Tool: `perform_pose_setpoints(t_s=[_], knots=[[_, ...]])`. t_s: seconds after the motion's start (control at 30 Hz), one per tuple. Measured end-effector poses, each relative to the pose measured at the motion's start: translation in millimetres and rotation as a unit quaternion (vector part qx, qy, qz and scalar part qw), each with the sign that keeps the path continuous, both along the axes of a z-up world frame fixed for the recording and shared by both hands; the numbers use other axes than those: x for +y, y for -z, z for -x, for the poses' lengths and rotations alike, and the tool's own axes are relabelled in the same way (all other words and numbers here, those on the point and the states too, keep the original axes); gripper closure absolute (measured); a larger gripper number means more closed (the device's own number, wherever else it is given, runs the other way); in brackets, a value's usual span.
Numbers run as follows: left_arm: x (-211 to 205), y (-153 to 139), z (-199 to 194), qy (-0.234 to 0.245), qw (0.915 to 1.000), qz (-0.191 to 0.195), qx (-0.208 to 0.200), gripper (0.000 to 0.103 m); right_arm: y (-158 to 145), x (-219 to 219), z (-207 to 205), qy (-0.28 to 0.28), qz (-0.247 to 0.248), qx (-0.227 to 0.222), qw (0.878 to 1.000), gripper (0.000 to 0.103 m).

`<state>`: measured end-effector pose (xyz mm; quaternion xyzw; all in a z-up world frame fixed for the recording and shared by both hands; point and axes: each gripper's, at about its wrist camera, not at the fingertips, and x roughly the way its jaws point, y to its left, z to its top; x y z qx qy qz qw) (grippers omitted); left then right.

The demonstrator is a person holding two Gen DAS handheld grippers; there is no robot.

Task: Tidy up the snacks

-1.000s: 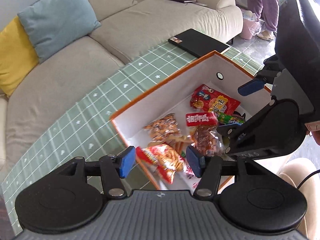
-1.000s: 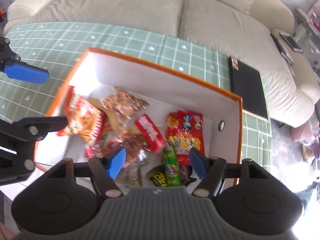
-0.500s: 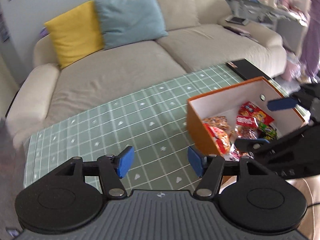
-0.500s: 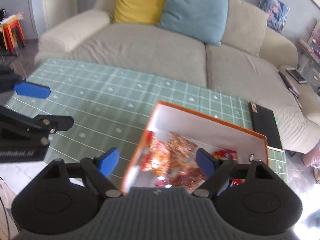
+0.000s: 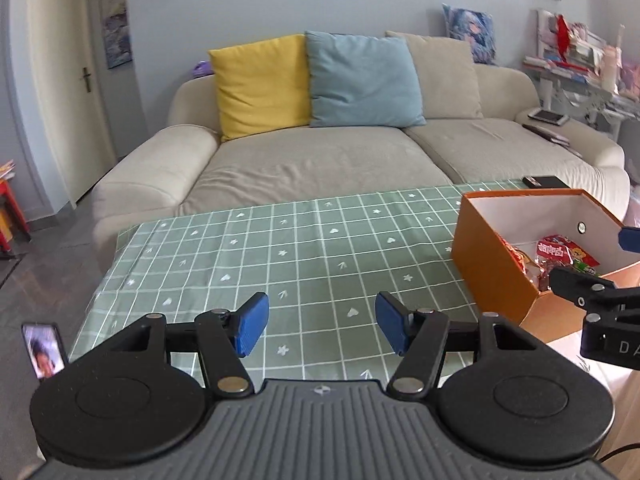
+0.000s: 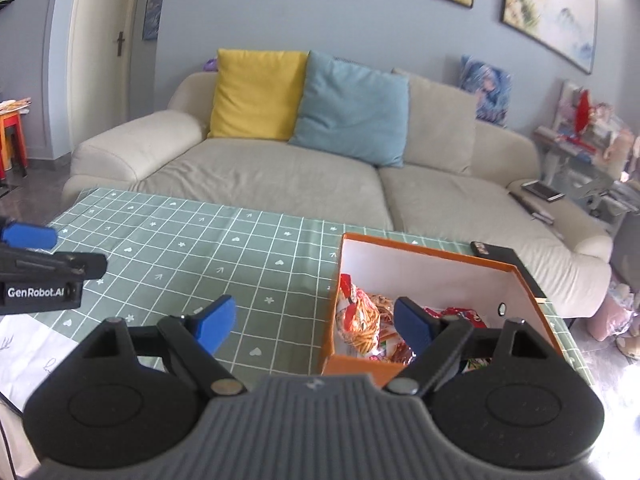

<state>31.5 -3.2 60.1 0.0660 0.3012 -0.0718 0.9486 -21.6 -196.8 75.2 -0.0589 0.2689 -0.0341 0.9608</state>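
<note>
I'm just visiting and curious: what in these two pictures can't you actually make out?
- Snacks in the orange box: right wrist view, near ones hidden by the right gripper; left wrist view, mostly hidden by the box's wall.
- Black flat item beyond the box: mostly hidden by it in both views.
- Shelf clutter: too small and blurred.

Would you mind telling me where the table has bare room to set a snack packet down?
The green checked tablecloth lies bare from its sofa-side edge across to the orange box. It is crowded inside the box, full of snack packets; behind it lies a black flat item.
</note>
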Motion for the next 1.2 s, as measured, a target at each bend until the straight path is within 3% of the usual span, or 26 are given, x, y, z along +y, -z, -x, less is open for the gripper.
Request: perform_pose_setpoints(t_s=[0.23, 0.4, 0.53, 0.67, 1.2], knots=[[21, 15, 28, -0.034, 0.9989, 0.018, -0.028, 0.031, 17, 20, 32, 0.005, 0.005, -0.046, 0.999, 0.019], [24, 30, 38, -0.037, 0.9985, 0.011, -0.039, 0.026, 37, 22, 31, 0.005, -0.001, -0.022, 1.000, 0.013], [19, 40, 38, -0.032, 0.9992, 0.001, -0.023, 0.026, 50, 20, 27, 0.010, -0.010, -0.011, 1.000, 0.007], [14, 42, 41, -0.024, 0.9990, -0.016, -0.033, 0.020, 57, 14, 25, 0.006, -0.015, -0.009, 1.000, 0.007], [18, 43, 40, -0.028, 0.9986, -0.026, -0.038, 0.017, 62, 15, 29, -0.009, -0.011, -0.009, 1.000, 0.007]])
